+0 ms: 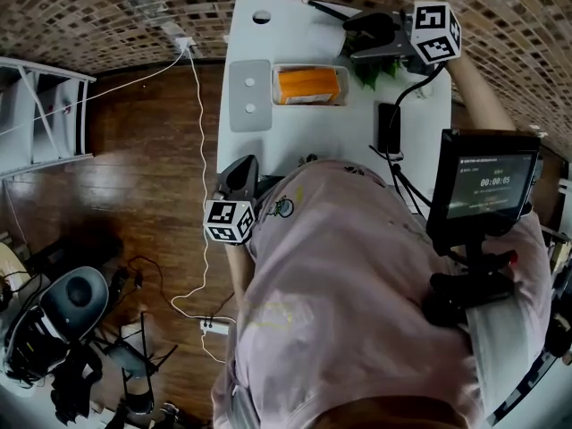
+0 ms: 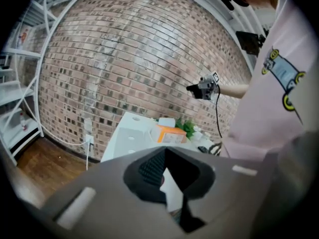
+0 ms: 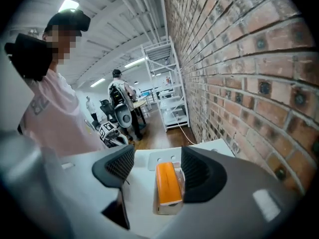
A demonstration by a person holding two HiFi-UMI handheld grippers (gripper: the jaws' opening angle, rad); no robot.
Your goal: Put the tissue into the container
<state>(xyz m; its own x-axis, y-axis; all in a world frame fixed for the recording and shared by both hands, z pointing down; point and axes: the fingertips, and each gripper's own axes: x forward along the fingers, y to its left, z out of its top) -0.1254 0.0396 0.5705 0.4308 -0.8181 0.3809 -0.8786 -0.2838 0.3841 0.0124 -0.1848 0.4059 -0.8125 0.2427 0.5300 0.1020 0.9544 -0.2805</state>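
An orange tissue pack [image 1: 308, 85] lies inside a clear rectangular container [image 1: 279, 68] on the white table [image 1: 295, 137]. My right gripper [image 1: 350, 41] hovers just right of the container, open, with nothing between its pads. In the right gripper view the tissue pack [image 3: 168, 190] shows below, between the spread jaws of the right gripper [image 3: 157, 166]. My left gripper [image 1: 239, 166] hangs at the table's near left edge, well short of the container. In the left gripper view the left gripper [image 2: 164, 151] has its tips together and holds nothing.
A grey flat lid [image 1: 250, 96] lies left of the container. A green plant [image 1: 371, 71] and a black phone [image 1: 389, 128] with cables sit at the right. A screen [image 1: 490, 186] is mounted by my chest. A white cable [image 1: 202, 150] and shelf [image 1: 40, 114] are on the wooden floor at the left.
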